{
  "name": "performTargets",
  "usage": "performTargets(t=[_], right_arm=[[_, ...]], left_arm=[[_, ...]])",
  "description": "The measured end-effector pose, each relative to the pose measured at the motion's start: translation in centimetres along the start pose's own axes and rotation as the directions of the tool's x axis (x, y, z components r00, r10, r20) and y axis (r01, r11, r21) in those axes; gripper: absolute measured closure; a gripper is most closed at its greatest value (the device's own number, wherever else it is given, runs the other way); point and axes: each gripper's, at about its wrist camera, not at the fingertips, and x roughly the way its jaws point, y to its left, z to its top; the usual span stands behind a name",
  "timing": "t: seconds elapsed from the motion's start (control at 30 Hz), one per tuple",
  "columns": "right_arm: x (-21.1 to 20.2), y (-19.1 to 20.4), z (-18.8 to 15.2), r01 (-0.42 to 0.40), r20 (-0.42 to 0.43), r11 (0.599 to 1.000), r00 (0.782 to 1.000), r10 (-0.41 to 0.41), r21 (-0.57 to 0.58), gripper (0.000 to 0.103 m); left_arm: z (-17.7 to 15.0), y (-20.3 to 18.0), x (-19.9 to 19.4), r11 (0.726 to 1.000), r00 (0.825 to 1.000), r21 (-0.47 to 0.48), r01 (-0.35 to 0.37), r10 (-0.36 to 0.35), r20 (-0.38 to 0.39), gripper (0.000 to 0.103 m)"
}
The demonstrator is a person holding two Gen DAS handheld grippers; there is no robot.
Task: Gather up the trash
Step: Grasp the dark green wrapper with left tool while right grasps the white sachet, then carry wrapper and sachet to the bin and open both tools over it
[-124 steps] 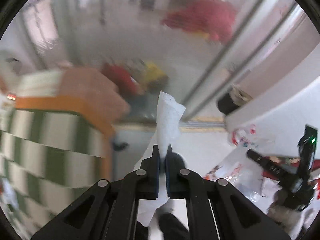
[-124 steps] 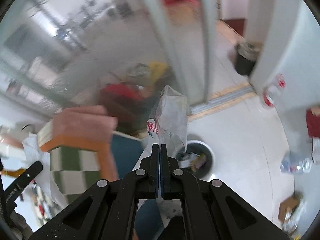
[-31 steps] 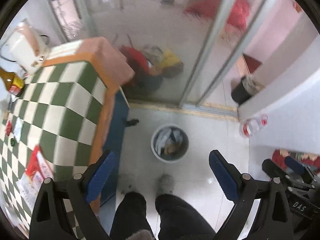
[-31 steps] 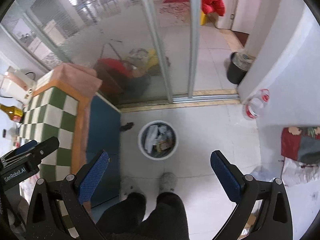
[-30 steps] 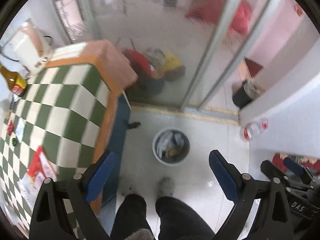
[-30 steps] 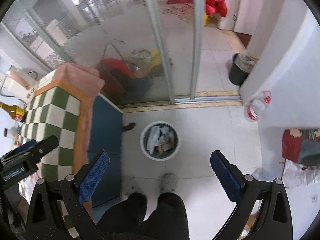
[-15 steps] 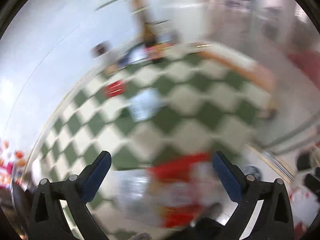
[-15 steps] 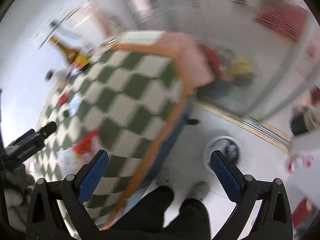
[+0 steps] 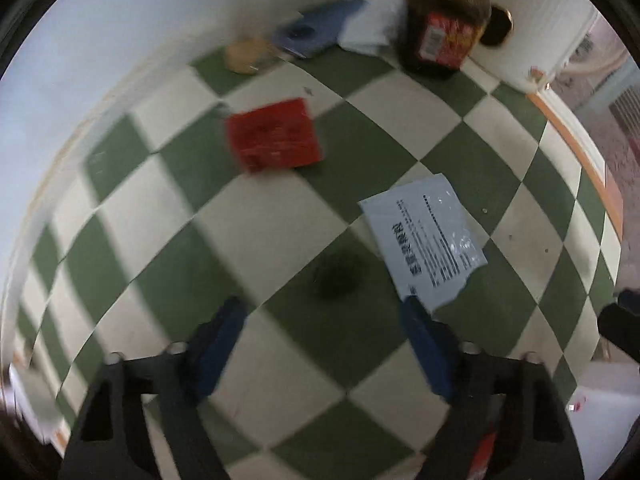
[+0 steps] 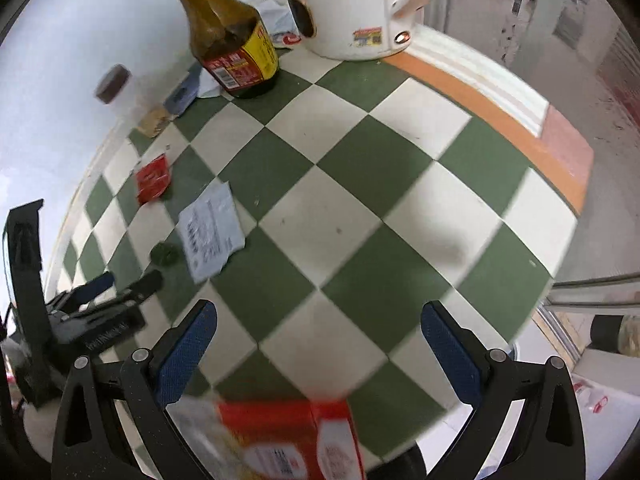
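Note:
My left gripper is open and empty above the green-and-white checkered table. A torn white printed wrapper lies just past its right fingertip. A dark green bottle cap sits between the fingers, ahead. A red packet lies farther back. My right gripper is open and empty over the table. A red and white snack bag lies at the near edge under it. The white wrapper, the cap and the red packet lie to its left, by the left gripper.
A brown sauce bottle and a white kettle stand at the back by the wall. A blue cloth and a tan lump lie near the bottle. The table's orange edge runs along the right.
Both grippers have let go of their trash over the floor bin. They have swung from the bin to the checkered table and moved in close over it.

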Motion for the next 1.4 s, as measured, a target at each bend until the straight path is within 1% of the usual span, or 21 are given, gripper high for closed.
performTargets(t=[0.03, 0.1, 0.2, 0.23, 0.3, 0.37, 0.47, 0.53, 0.6, 0.63, 0.67, 0.73, 0.77, 0.8, 0.83, 0.9, 1.07, 1.13, 1.23, 1.3, 1.4], right_arm=[[0.7, 0.1, 0.6, 0.008, -0.006, 1.000, 1.000, -0.008, 0.009, 0.000], [1.5, 0.2, 1.3, 0.005, -0.014, 1.000, 1.000, -0.005, 0.024, 0.000], [2.7, 1.0, 2.5, -0.018, -0.020, 0.999, 1.000, 0.019, 0.030, 0.000], [3.1, 1.8, 3.0, -0.023, 0.016, 1.000, 1.000, 0.022, 0.022, 0.000], [3.8, 3.7, 3.8, -0.029, 0.022, 1.000, 0.999, 0.029, -0.010, 0.000], [5.1, 6.2, 4.5, -0.019, 0.017, 0.998, 1.000, 0.020, -0.065, 0.000], [8.1, 9.8, 5.0, 0.034, -0.021, 0.988, 0.999, -0.037, -0.149, 0.001], [9.7, 11.1, 4.8, 0.068, -0.047, 0.979, 0.996, -0.079, -0.192, 0.014], [10.1, 12.9, 4.0, 0.168, 0.011, 0.949, 0.985, -0.172, -0.266, 0.019], [10.0, 13.1, 3.8, 0.168, 0.037, 0.947, 0.986, -0.165, -0.272, 0.021], [9.8, 13.2, 3.5, 0.171, 0.060, 0.947, 0.985, -0.161, -0.272, 0.028], [9.3, 13.3, 3.3, 0.175, 0.091, 0.944, 0.984, -0.156, -0.279, 0.053], [9.1, 13.4, 3.2, 0.192, 0.101, 0.940, 0.980, -0.170, -0.283, 0.076], [9.0, 13.2, 3.3, 0.202, 0.106, 0.937, 0.978, -0.178, -0.284, 0.088], [8.8, 12.8, 3.3, 0.192, 0.108, 0.940, 0.980, -0.168, -0.281, 0.090], [8.6, 11.9, 3.3, 0.177, 0.107, 0.946, 0.982, -0.153, -0.272, 0.103], [6.0, 9.1, 2.5, 0.095, 0.131, 0.973, 0.989, -0.069, -0.209, 0.103], [4.1, 7.9, 2.6, 0.034, 0.143, 0.985, 0.990, -0.009, -0.169, 0.103], [1.0, 6.4, 2.0, -0.020, 0.189, 0.991, 0.981, 0.045, -0.134, 0.103], [-0.7, 5.9, 1.6, -0.033, 0.216, 0.992, 0.975, 0.058, -0.119, 0.103], [-3.5, 3.2, 0.8, -0.055, 0.253, 0.996, 0.965, 0.072, -0.077, 0.103]], left_arm=[[0.3, 0.0, 0.9, 1.000, 1.000, 0.011, 0.009, -0.009, -0.014, 0.058], [0.7, 0.1, 1.1, 0.999, 1.000, 0.030, 0.022, -0.023, 0.016, 0.075], [0.5, 1.1, 1.1, 1.000, 0.999, -0.001, 0.020, -0.020, 0.027, 0.076], [0.2, 1.7, 0.9, 1.000, 0.999, -0.020, 0.000, 0.001, 0.038, 0.076], [-0.6, 3.4, 0.4, 0.995, 0.995, -0.068, -0.073, 0.078, 0.059, 0.076], [-1.6, 5.2, -0.1, 0.980, 0.984, -0.125, -0.157, 0.166, 0.069, 0.076], [-2.6, 7.4, 0.0, 0.962, 0.975, -0.180, -0.204, 0.217, 0.053, 0.076], [-3.1, 8.6, 0.3, 0.956, 0.975, -0.210, -0.206, 0.218, 0.037, 0.076], [-3.6, 9.3, 0.5, 0.951, 0.974, -0.227, -0.211, 0.223, 0.032, 0.076], [-3.8, 9.5, 0.6, 0.949, 0.974, -0.232, -0.211, 0.224, 0.031, 0.076], [-4.0, 9.8, 0.8, 0.948, 0.973, -0.237, -0.215, 0.228, 0.029, 0.076], [-4.6, 10.6, 1.0, 0.945, 0.973, -0.245, -0.215, 0.228, 0.026, 0.076], [-4.7, 10.8, 1.1, 0.944, 0.973, -0.249, -0.217, 0.230, 0.024, 0.076], [-5.0, 11.0, 1.2, 0.943, 0.973, -0.253, -0.216, 0.229, 0.022, 0.076], [-5.0, 11.3, 1.4, 0.942, 0.973, -0.256, -0.216, 0.229, 0.021, 0.076], [-5.2, 11.3, 1.3, 0.941, 0.972, -0.257, -0.219, 0.233, 0.025, 0.076], [-5.3, 10.5, -0.7, 0.950, 0.971, -0.237, -0.202, 0.226, 0.076, 0.076], [-6.0, 9.1, -2.1, 0.954, 0.969, -0.224, -0.198, 0.225, 0.103, 0.076], [-5.9, 7.8, -4.4, 0.961, 0.968, -0.211, -0.181, 0.211, 0.133, 0.076], [-5.6, 6.5, -5.8, 0.967, 0.967, -0.188, -0.172, 0.202, 0.157, 0.076], [-5.7, 3.9, -7.7, 0.980, 0.967, -0.138, -0.146, 0.171, 0.191, 0.076]])
